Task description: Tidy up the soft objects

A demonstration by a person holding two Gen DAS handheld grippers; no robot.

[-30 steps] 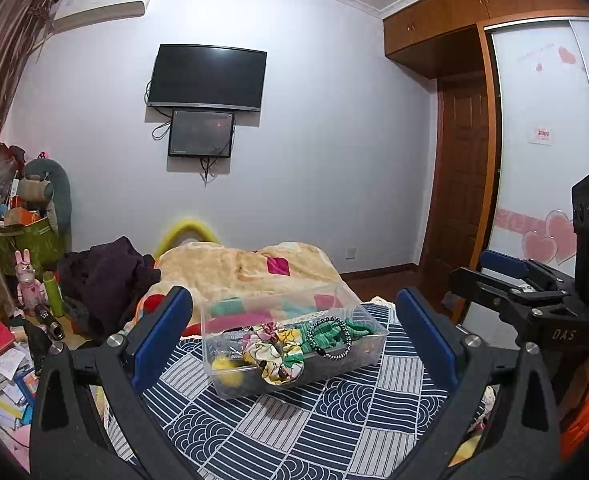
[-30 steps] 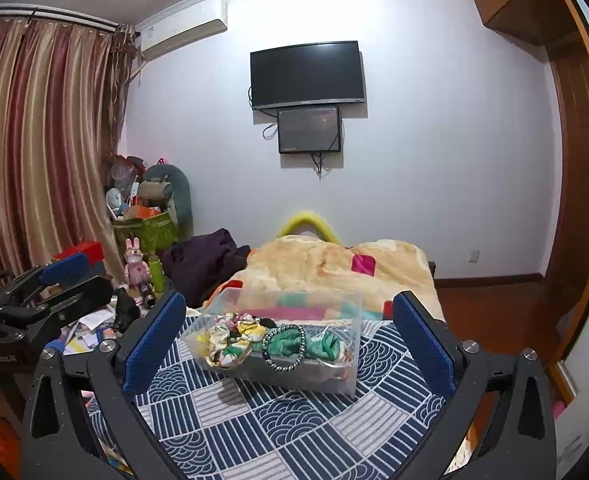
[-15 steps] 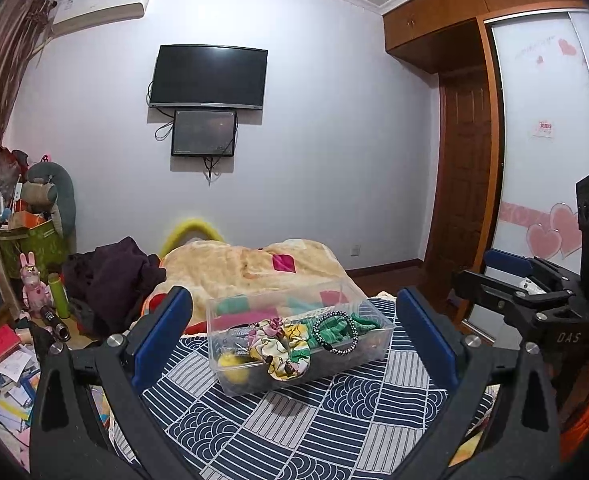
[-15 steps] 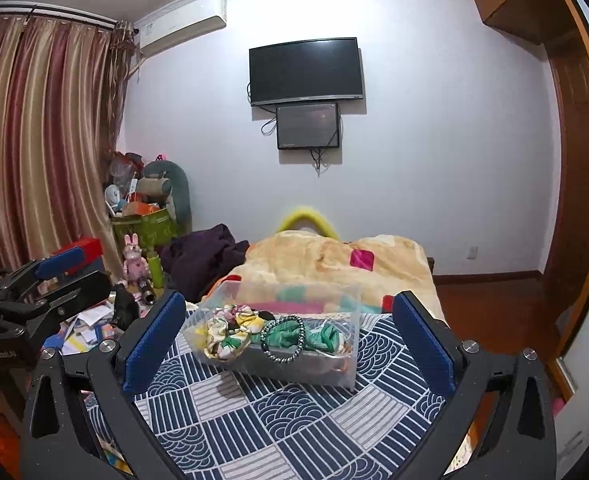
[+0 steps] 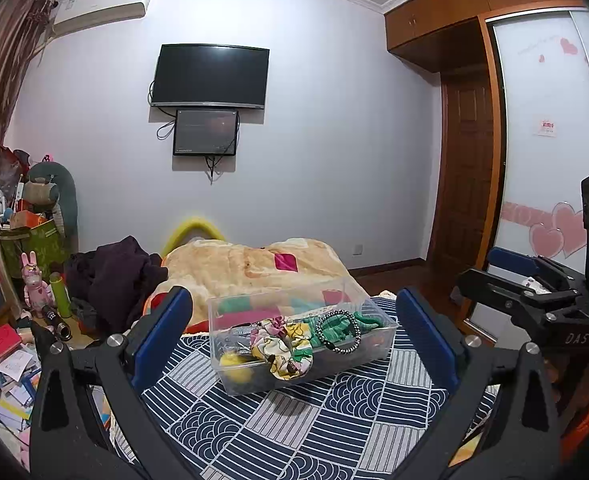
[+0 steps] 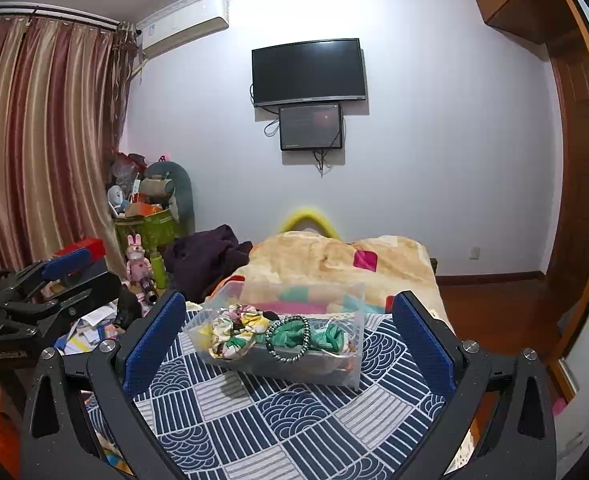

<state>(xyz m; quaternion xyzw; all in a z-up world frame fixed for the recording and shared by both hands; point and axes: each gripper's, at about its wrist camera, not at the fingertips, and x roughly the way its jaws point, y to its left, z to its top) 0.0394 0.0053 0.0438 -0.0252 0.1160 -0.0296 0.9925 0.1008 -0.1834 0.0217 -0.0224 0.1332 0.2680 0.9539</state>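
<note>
A clear plastic box (image 5: 374,354) stands on a blue patterned cloth (image 5: 278,428); it also shows in the right wrist view (image 6: 352,372). In it lie a floral scrunchie (image 5: 282,350), a green scrunchie (image 5: 334,330), a dark beaded bracelet (image 5: 342,334) and a yellow ball (image 5: 232,364). The floral scrunchie (image 6: 230,330), green scrunchie (image 6: 326,338) and bracelet (image 6: 288,338) show in the right wrist view too. My left gripper (image 5: 294,328) and right gripper (image 6: 286,332) are both open and empty, held back from the box, jaws wide either side of it.
A bed with a beige blanket (image 5: 250,268) lies behind the box, dark clothes (image 5: 114,280) beside it. Books and papers (image 5: 6,364) litter the floor at left. A wooden door (image 5: 466,184) and wardrobe (image 5: 550,152) stand at right. A TV (image 5: 210,76) hangs on the wall.
Both views have shifted slightly; the box sits a little further right in the left wrist view and a little lower in the right wrist view. Both grippers stay open.
</note>
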